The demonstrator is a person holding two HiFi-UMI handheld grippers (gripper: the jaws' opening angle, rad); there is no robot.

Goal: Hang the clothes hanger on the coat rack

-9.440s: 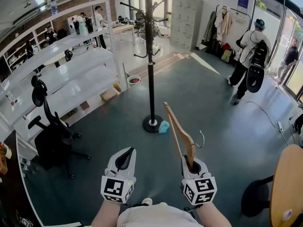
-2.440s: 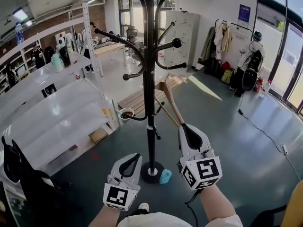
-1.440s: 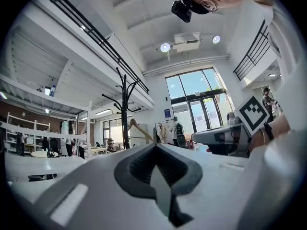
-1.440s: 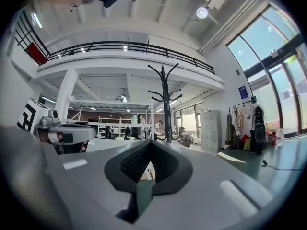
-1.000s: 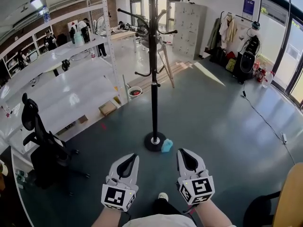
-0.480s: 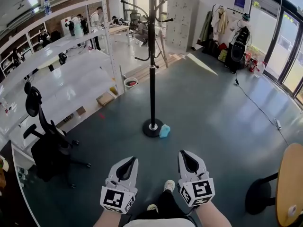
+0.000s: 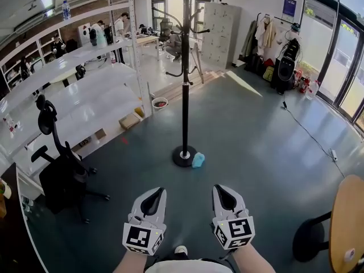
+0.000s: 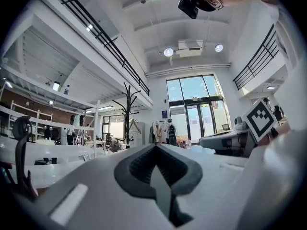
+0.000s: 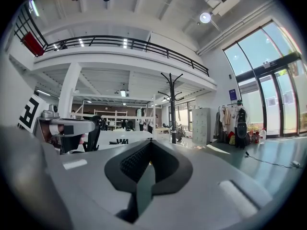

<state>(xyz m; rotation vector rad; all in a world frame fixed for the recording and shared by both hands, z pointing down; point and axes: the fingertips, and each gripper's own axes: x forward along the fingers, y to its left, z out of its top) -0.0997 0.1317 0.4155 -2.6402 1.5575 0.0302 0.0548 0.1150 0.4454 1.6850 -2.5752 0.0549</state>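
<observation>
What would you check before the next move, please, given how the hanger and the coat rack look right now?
1. Wooden hanger is up on the coat rack, right of the pole: ok.
2. Hanger hook fully seated on a rack arm: cannot tell, too small in every view.
3. Right gripper empty, jaws together: ok.
4. Left gripper empty, jaws together: ok.
5. Coat rack upright on its round base: ok.
6. Floor by the rack free of obstacles: not ok, a small blue object lies beside the base.
</observation>
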